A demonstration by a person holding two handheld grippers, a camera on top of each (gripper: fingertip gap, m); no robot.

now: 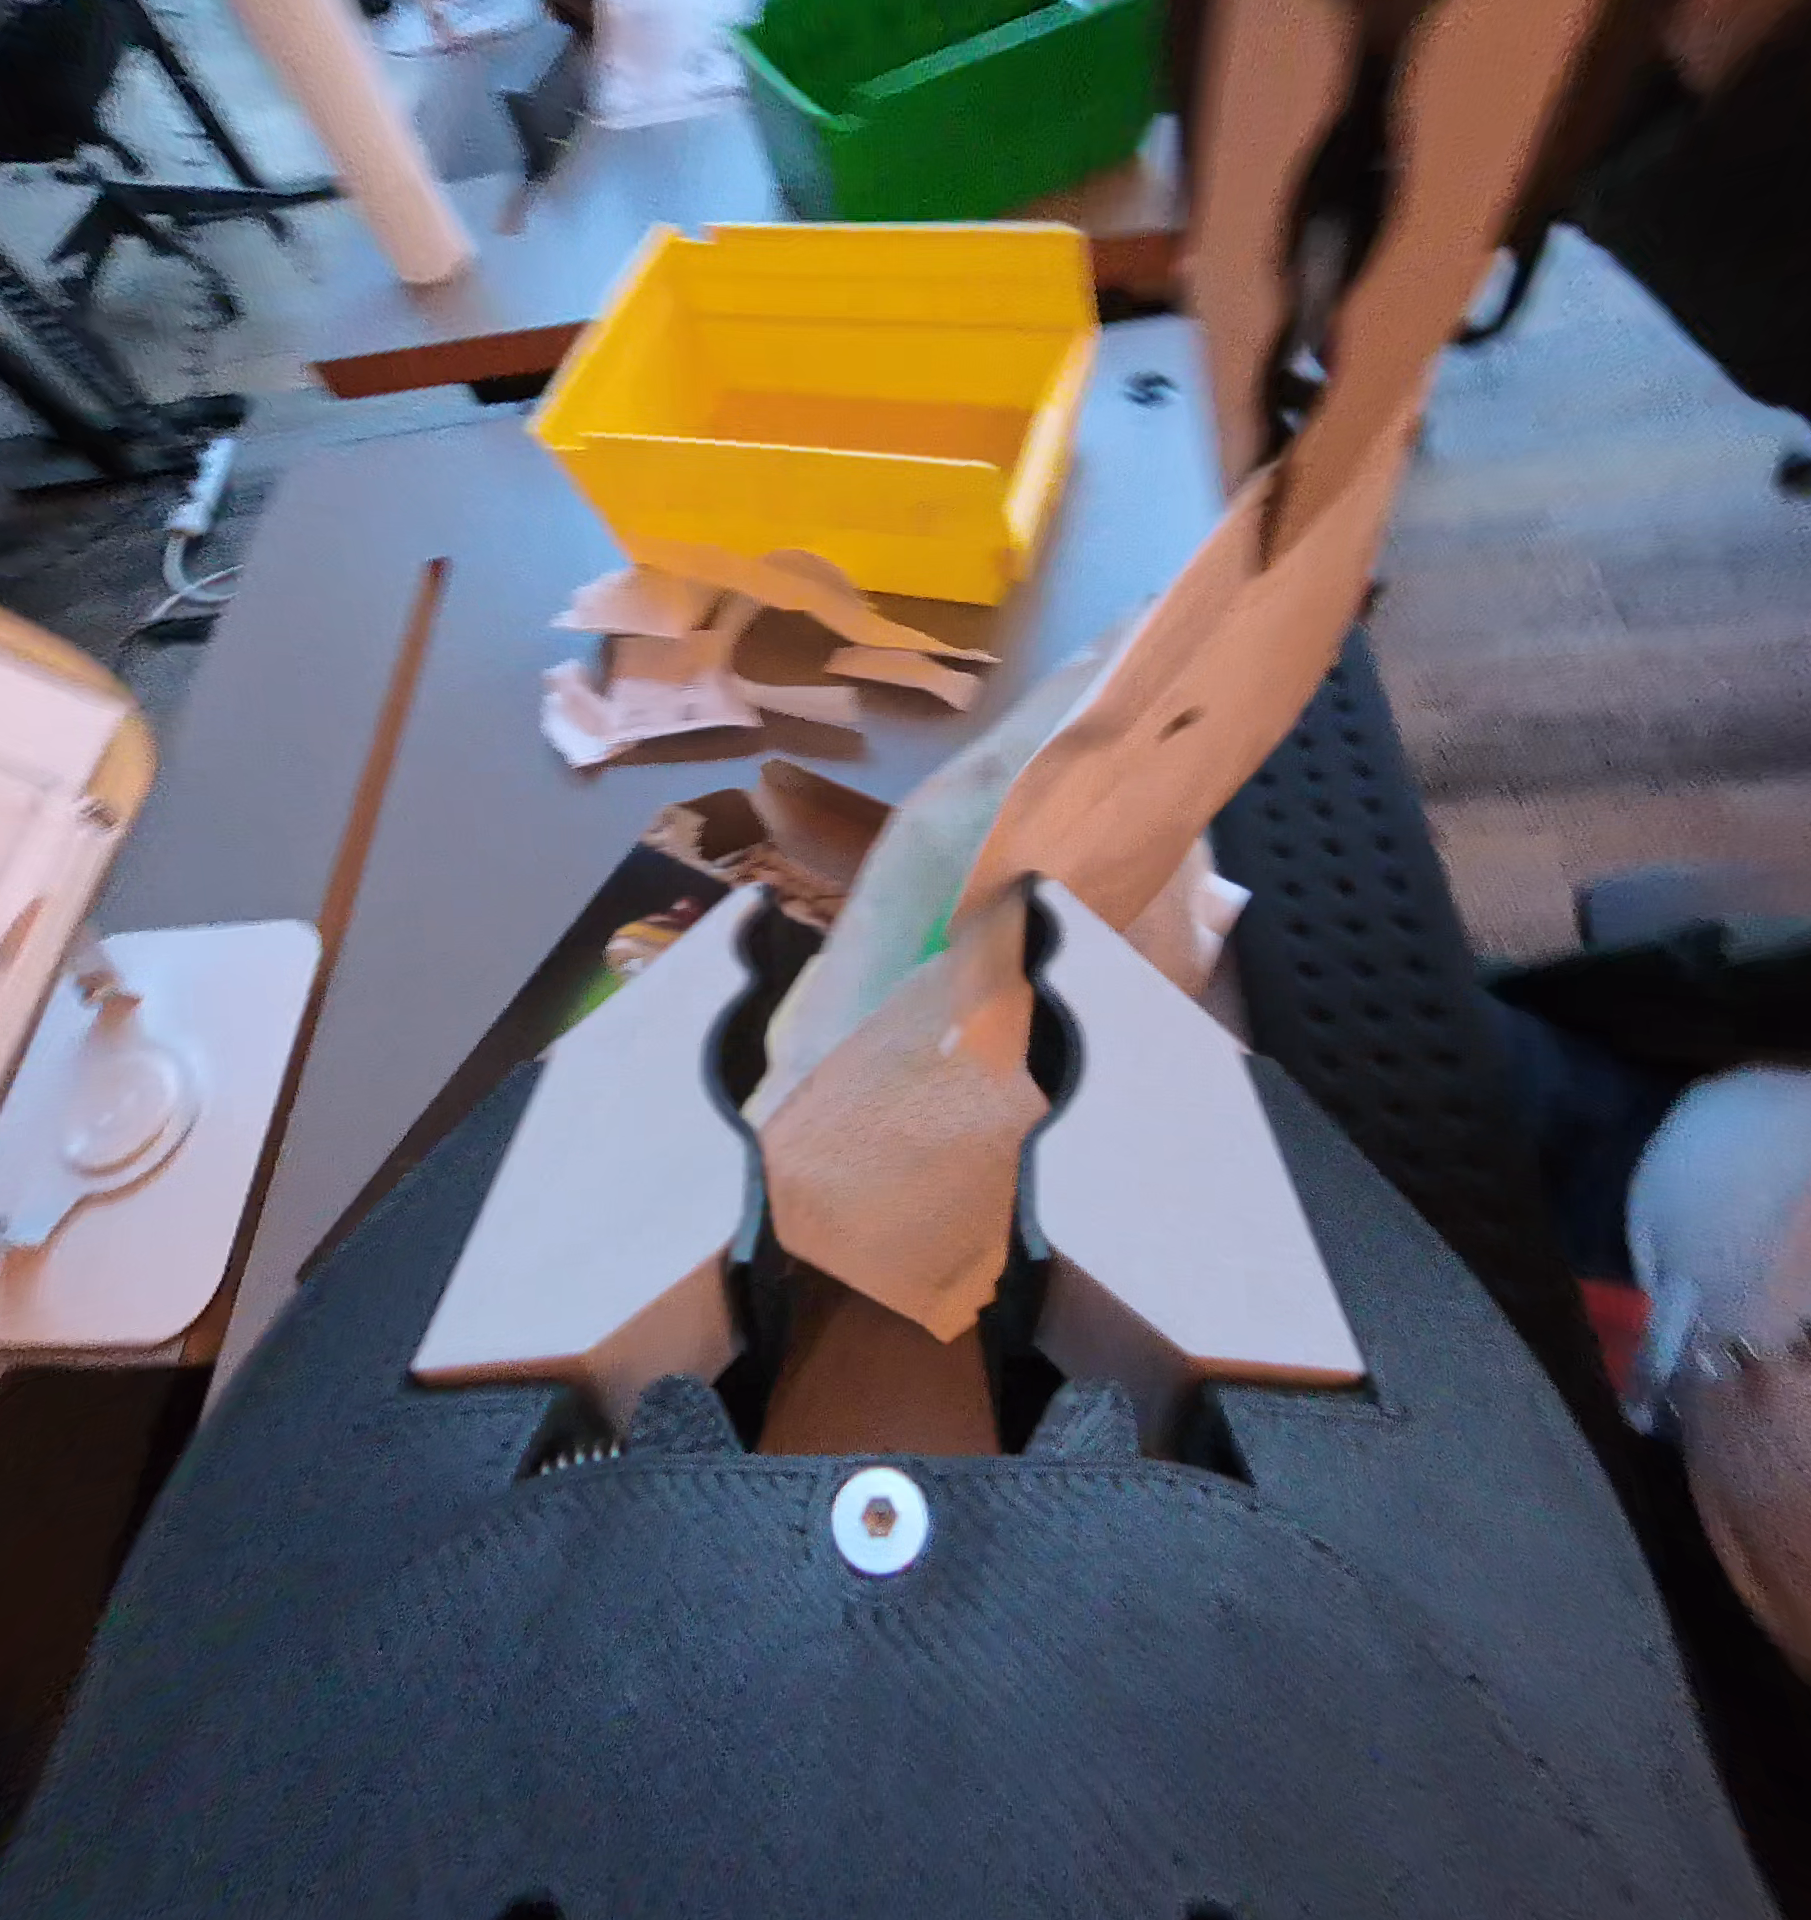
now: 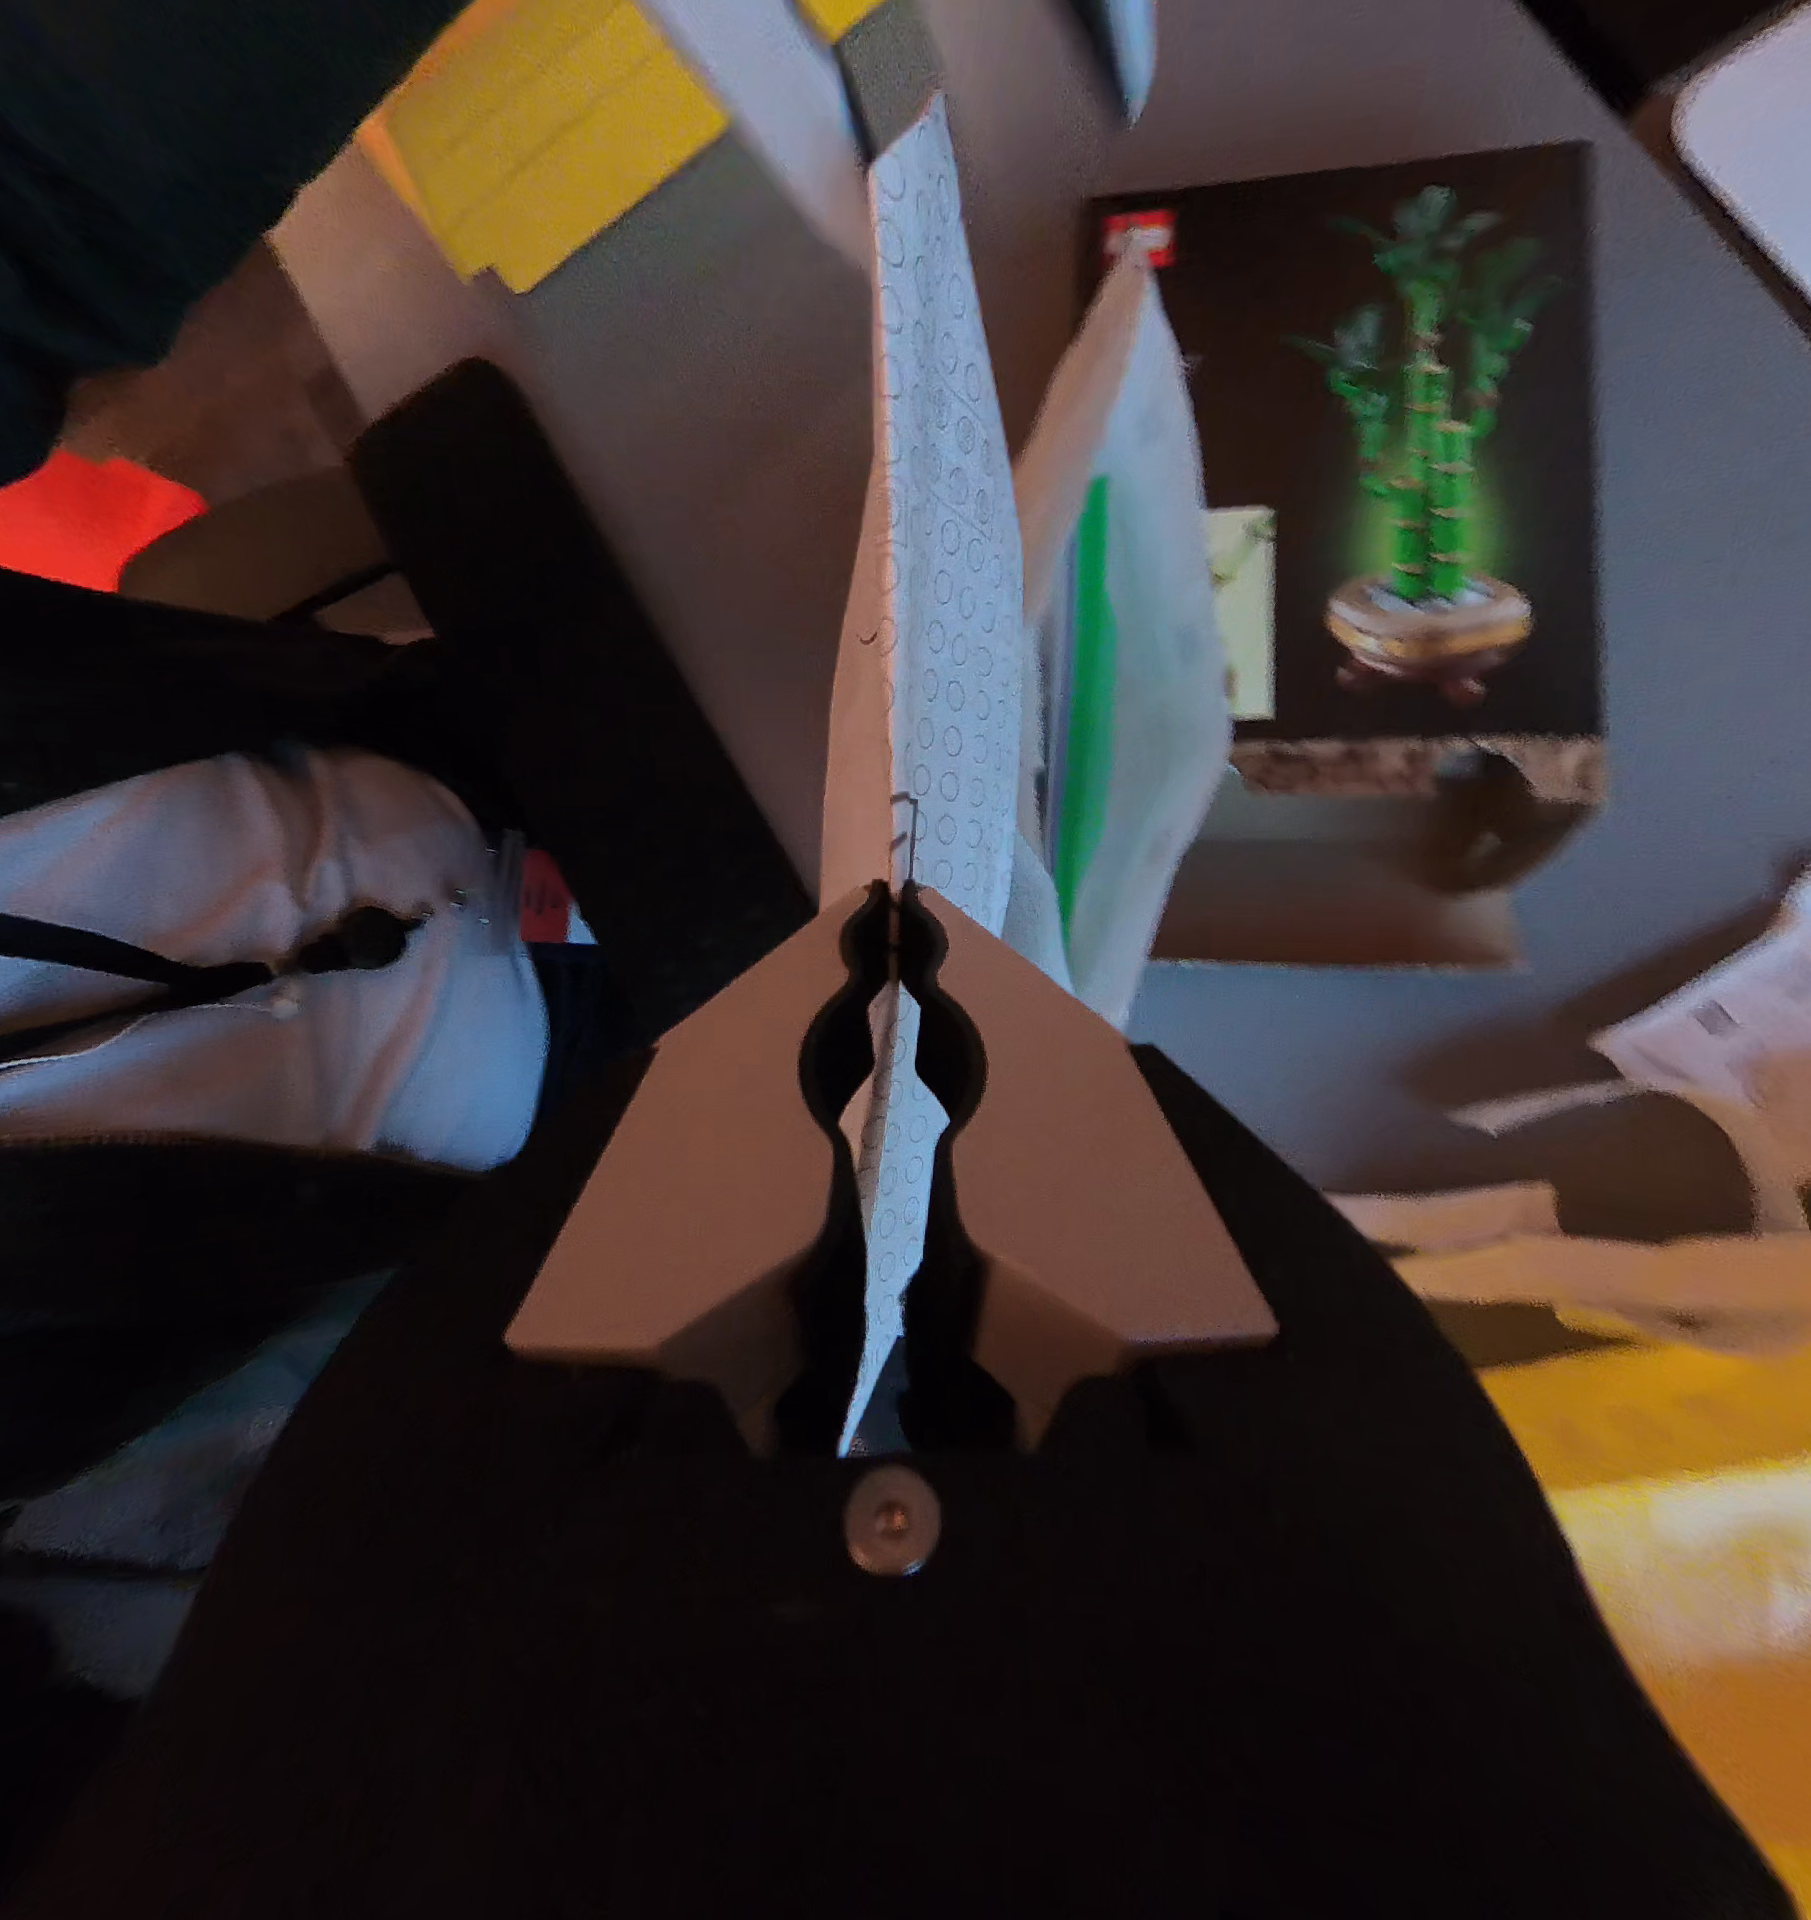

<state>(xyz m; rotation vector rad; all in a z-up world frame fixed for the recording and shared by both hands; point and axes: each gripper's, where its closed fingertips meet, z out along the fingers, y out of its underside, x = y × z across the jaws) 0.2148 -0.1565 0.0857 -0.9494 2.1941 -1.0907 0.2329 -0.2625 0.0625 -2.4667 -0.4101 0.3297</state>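
Both tools pinch one paper bag, stretched lengthwise between left tool and right tool.

A yellow bin sits on the dark table with torn cardboard scraps just before it, a green bin behind, and a dark box (picturing a potted green plant) lies flat nearby.

torn scraps before bin — both on table.
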